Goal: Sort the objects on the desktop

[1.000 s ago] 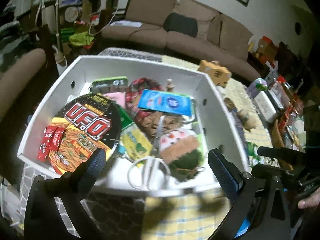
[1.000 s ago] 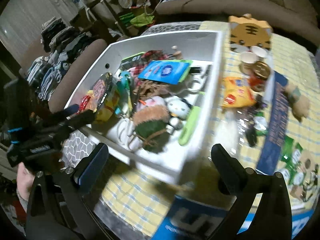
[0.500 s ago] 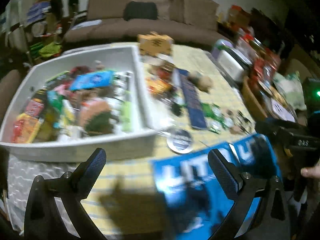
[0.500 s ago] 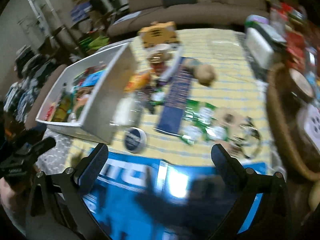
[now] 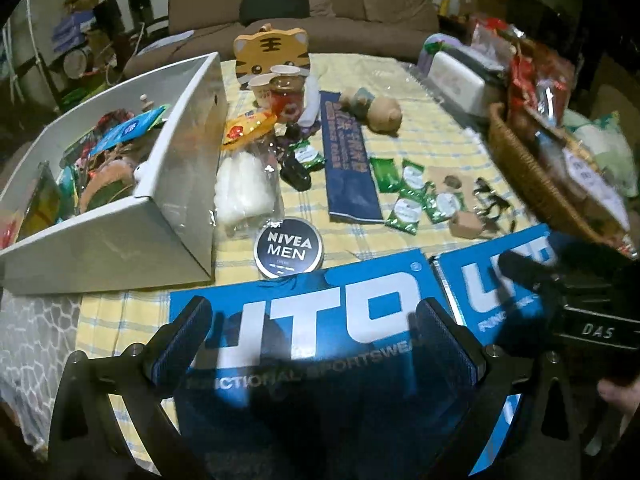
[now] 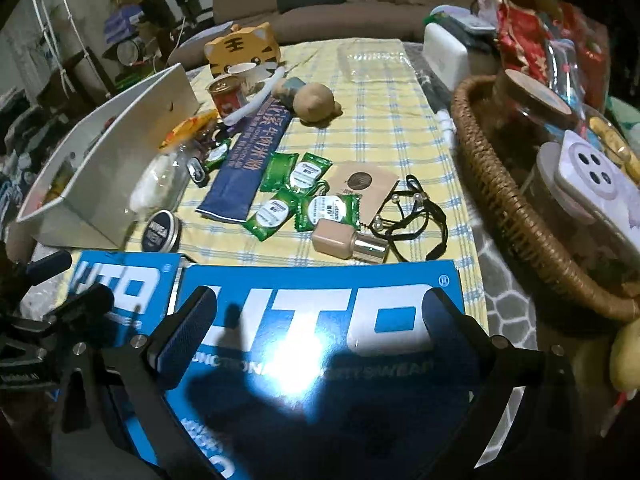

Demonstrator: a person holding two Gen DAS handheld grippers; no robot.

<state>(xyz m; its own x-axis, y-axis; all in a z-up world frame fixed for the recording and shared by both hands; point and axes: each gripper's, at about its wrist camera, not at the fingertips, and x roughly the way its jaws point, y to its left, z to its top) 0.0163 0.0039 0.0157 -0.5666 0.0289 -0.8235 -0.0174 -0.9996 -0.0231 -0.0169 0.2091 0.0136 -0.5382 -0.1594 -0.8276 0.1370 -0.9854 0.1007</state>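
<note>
Desk (image 5: 432,136), yellow check cloth, cluttered. White bin (image 5: 120,236) sits on the desk's left side, already holding sorted stuff; wicker basket (image 6: 508,208) on the right edge. Two blue boxes (image 6: 320,320) lie side by side along the near edge, directly under both hand-held grippers.

Loose things still to sort lie beyond the boxes, between bin and basket: long navy packet (image 5: 348,152), clear bag w/ white filling (image 5: 244,184) just beside the bin wall, round Nivea tin (image 5: 288,246), green sachets (image 6: 304,196), small beige bottle (image 6: 348,240), black cord w/ beads (image 6: 416,216).

Left hand-held gripper (image 5: 316,344): fingers spread wide, nothing between them. Right hand-held gripper (image 6: 316,328): same, spread and empty.

Key relation, as I judge it: the tin is straight ahead of the left gripper and a bit to its left, touching or just past the far edge of the left box, near the bin's front corner. Left is clearly nearer to it; round, so no long axis to align w/. The bottle lies ahead of the right gripper, slightly right of centre, on its side, long axis roughly left-right w/ the gold cap to the right, so jaws would need to close across the body, not along it. Navy packet's long axis runs away from both, more central.
</note>
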